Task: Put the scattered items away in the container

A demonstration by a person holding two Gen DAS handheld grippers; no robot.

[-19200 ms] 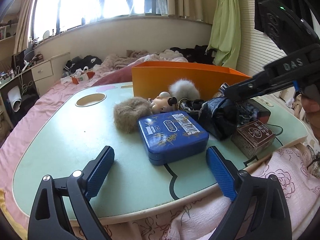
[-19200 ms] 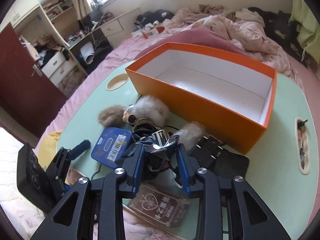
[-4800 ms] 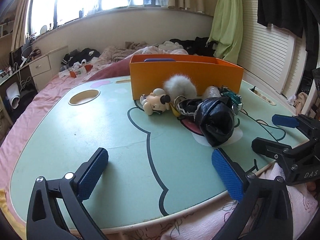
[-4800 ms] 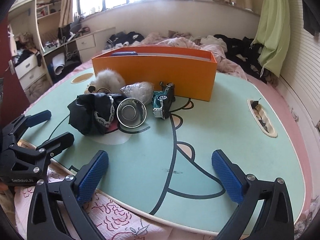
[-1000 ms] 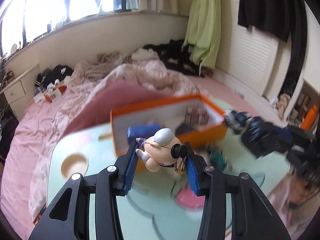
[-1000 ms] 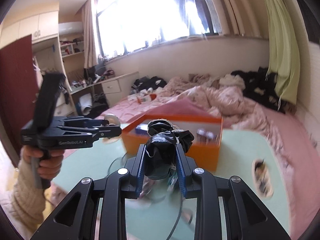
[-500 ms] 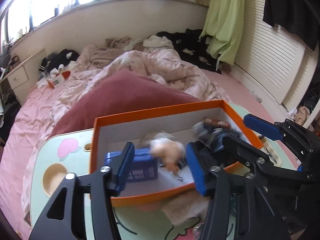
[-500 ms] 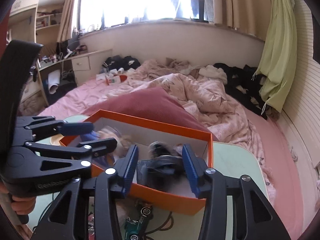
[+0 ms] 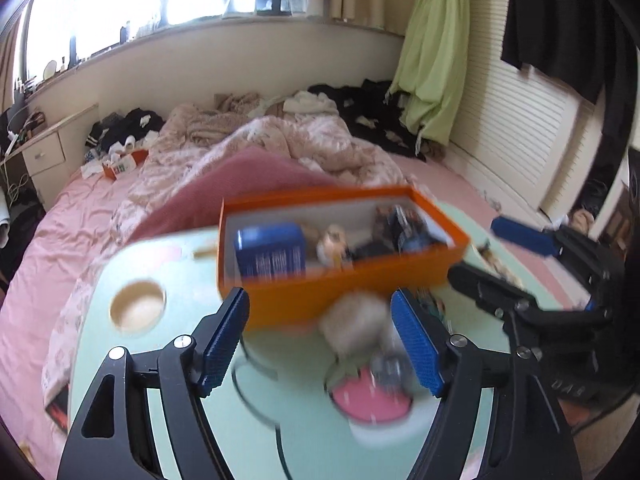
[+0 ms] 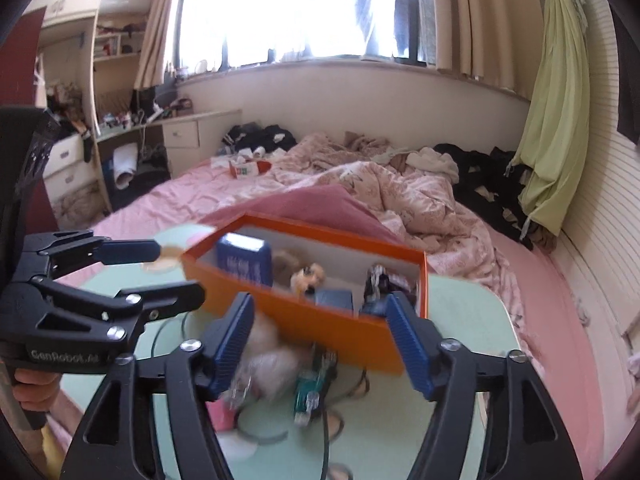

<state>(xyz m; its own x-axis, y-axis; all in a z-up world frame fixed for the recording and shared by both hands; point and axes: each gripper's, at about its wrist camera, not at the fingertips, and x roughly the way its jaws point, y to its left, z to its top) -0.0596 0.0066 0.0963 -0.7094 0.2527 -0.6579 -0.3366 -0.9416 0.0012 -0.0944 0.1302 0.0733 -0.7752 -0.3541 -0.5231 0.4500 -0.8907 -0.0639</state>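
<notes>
On the pale green counter [image 9: 168, 380] in front of me stands the orange box [image 9: 344, 292], open at the top, with the pink bed [image 10: 532, 280] beyond it. At the box's left end a blue tin [image 9: 270, 250] stands on edge. Just right of it lies a small pale figure toy [image 9: 334, 240], and at the right end sits a dark bundle [image 9: 404, 224] beside a black pouch [image 10: 334, 299]; motion blur hides their details.

My left gripper [image 9: 320, 338] hovers on the near side of the box, its blue fingers [image 9: 224, 340] spreading apart with nothing between them. My right gripper [image 10: 320, 344] hovers just right of it, its fingers [image 10: 408, 350] likewise spreading and empty.

Outside the box, against its near wall, a white fluffy pompom [image 9: 354, 326] lies on the counter. Right of that are a blurred clear lump [image 9: 390, 368] and a green toy car [image 10: 310, 394], with a dark cable [image 10: 360, 384] looping near the car.
</notes>
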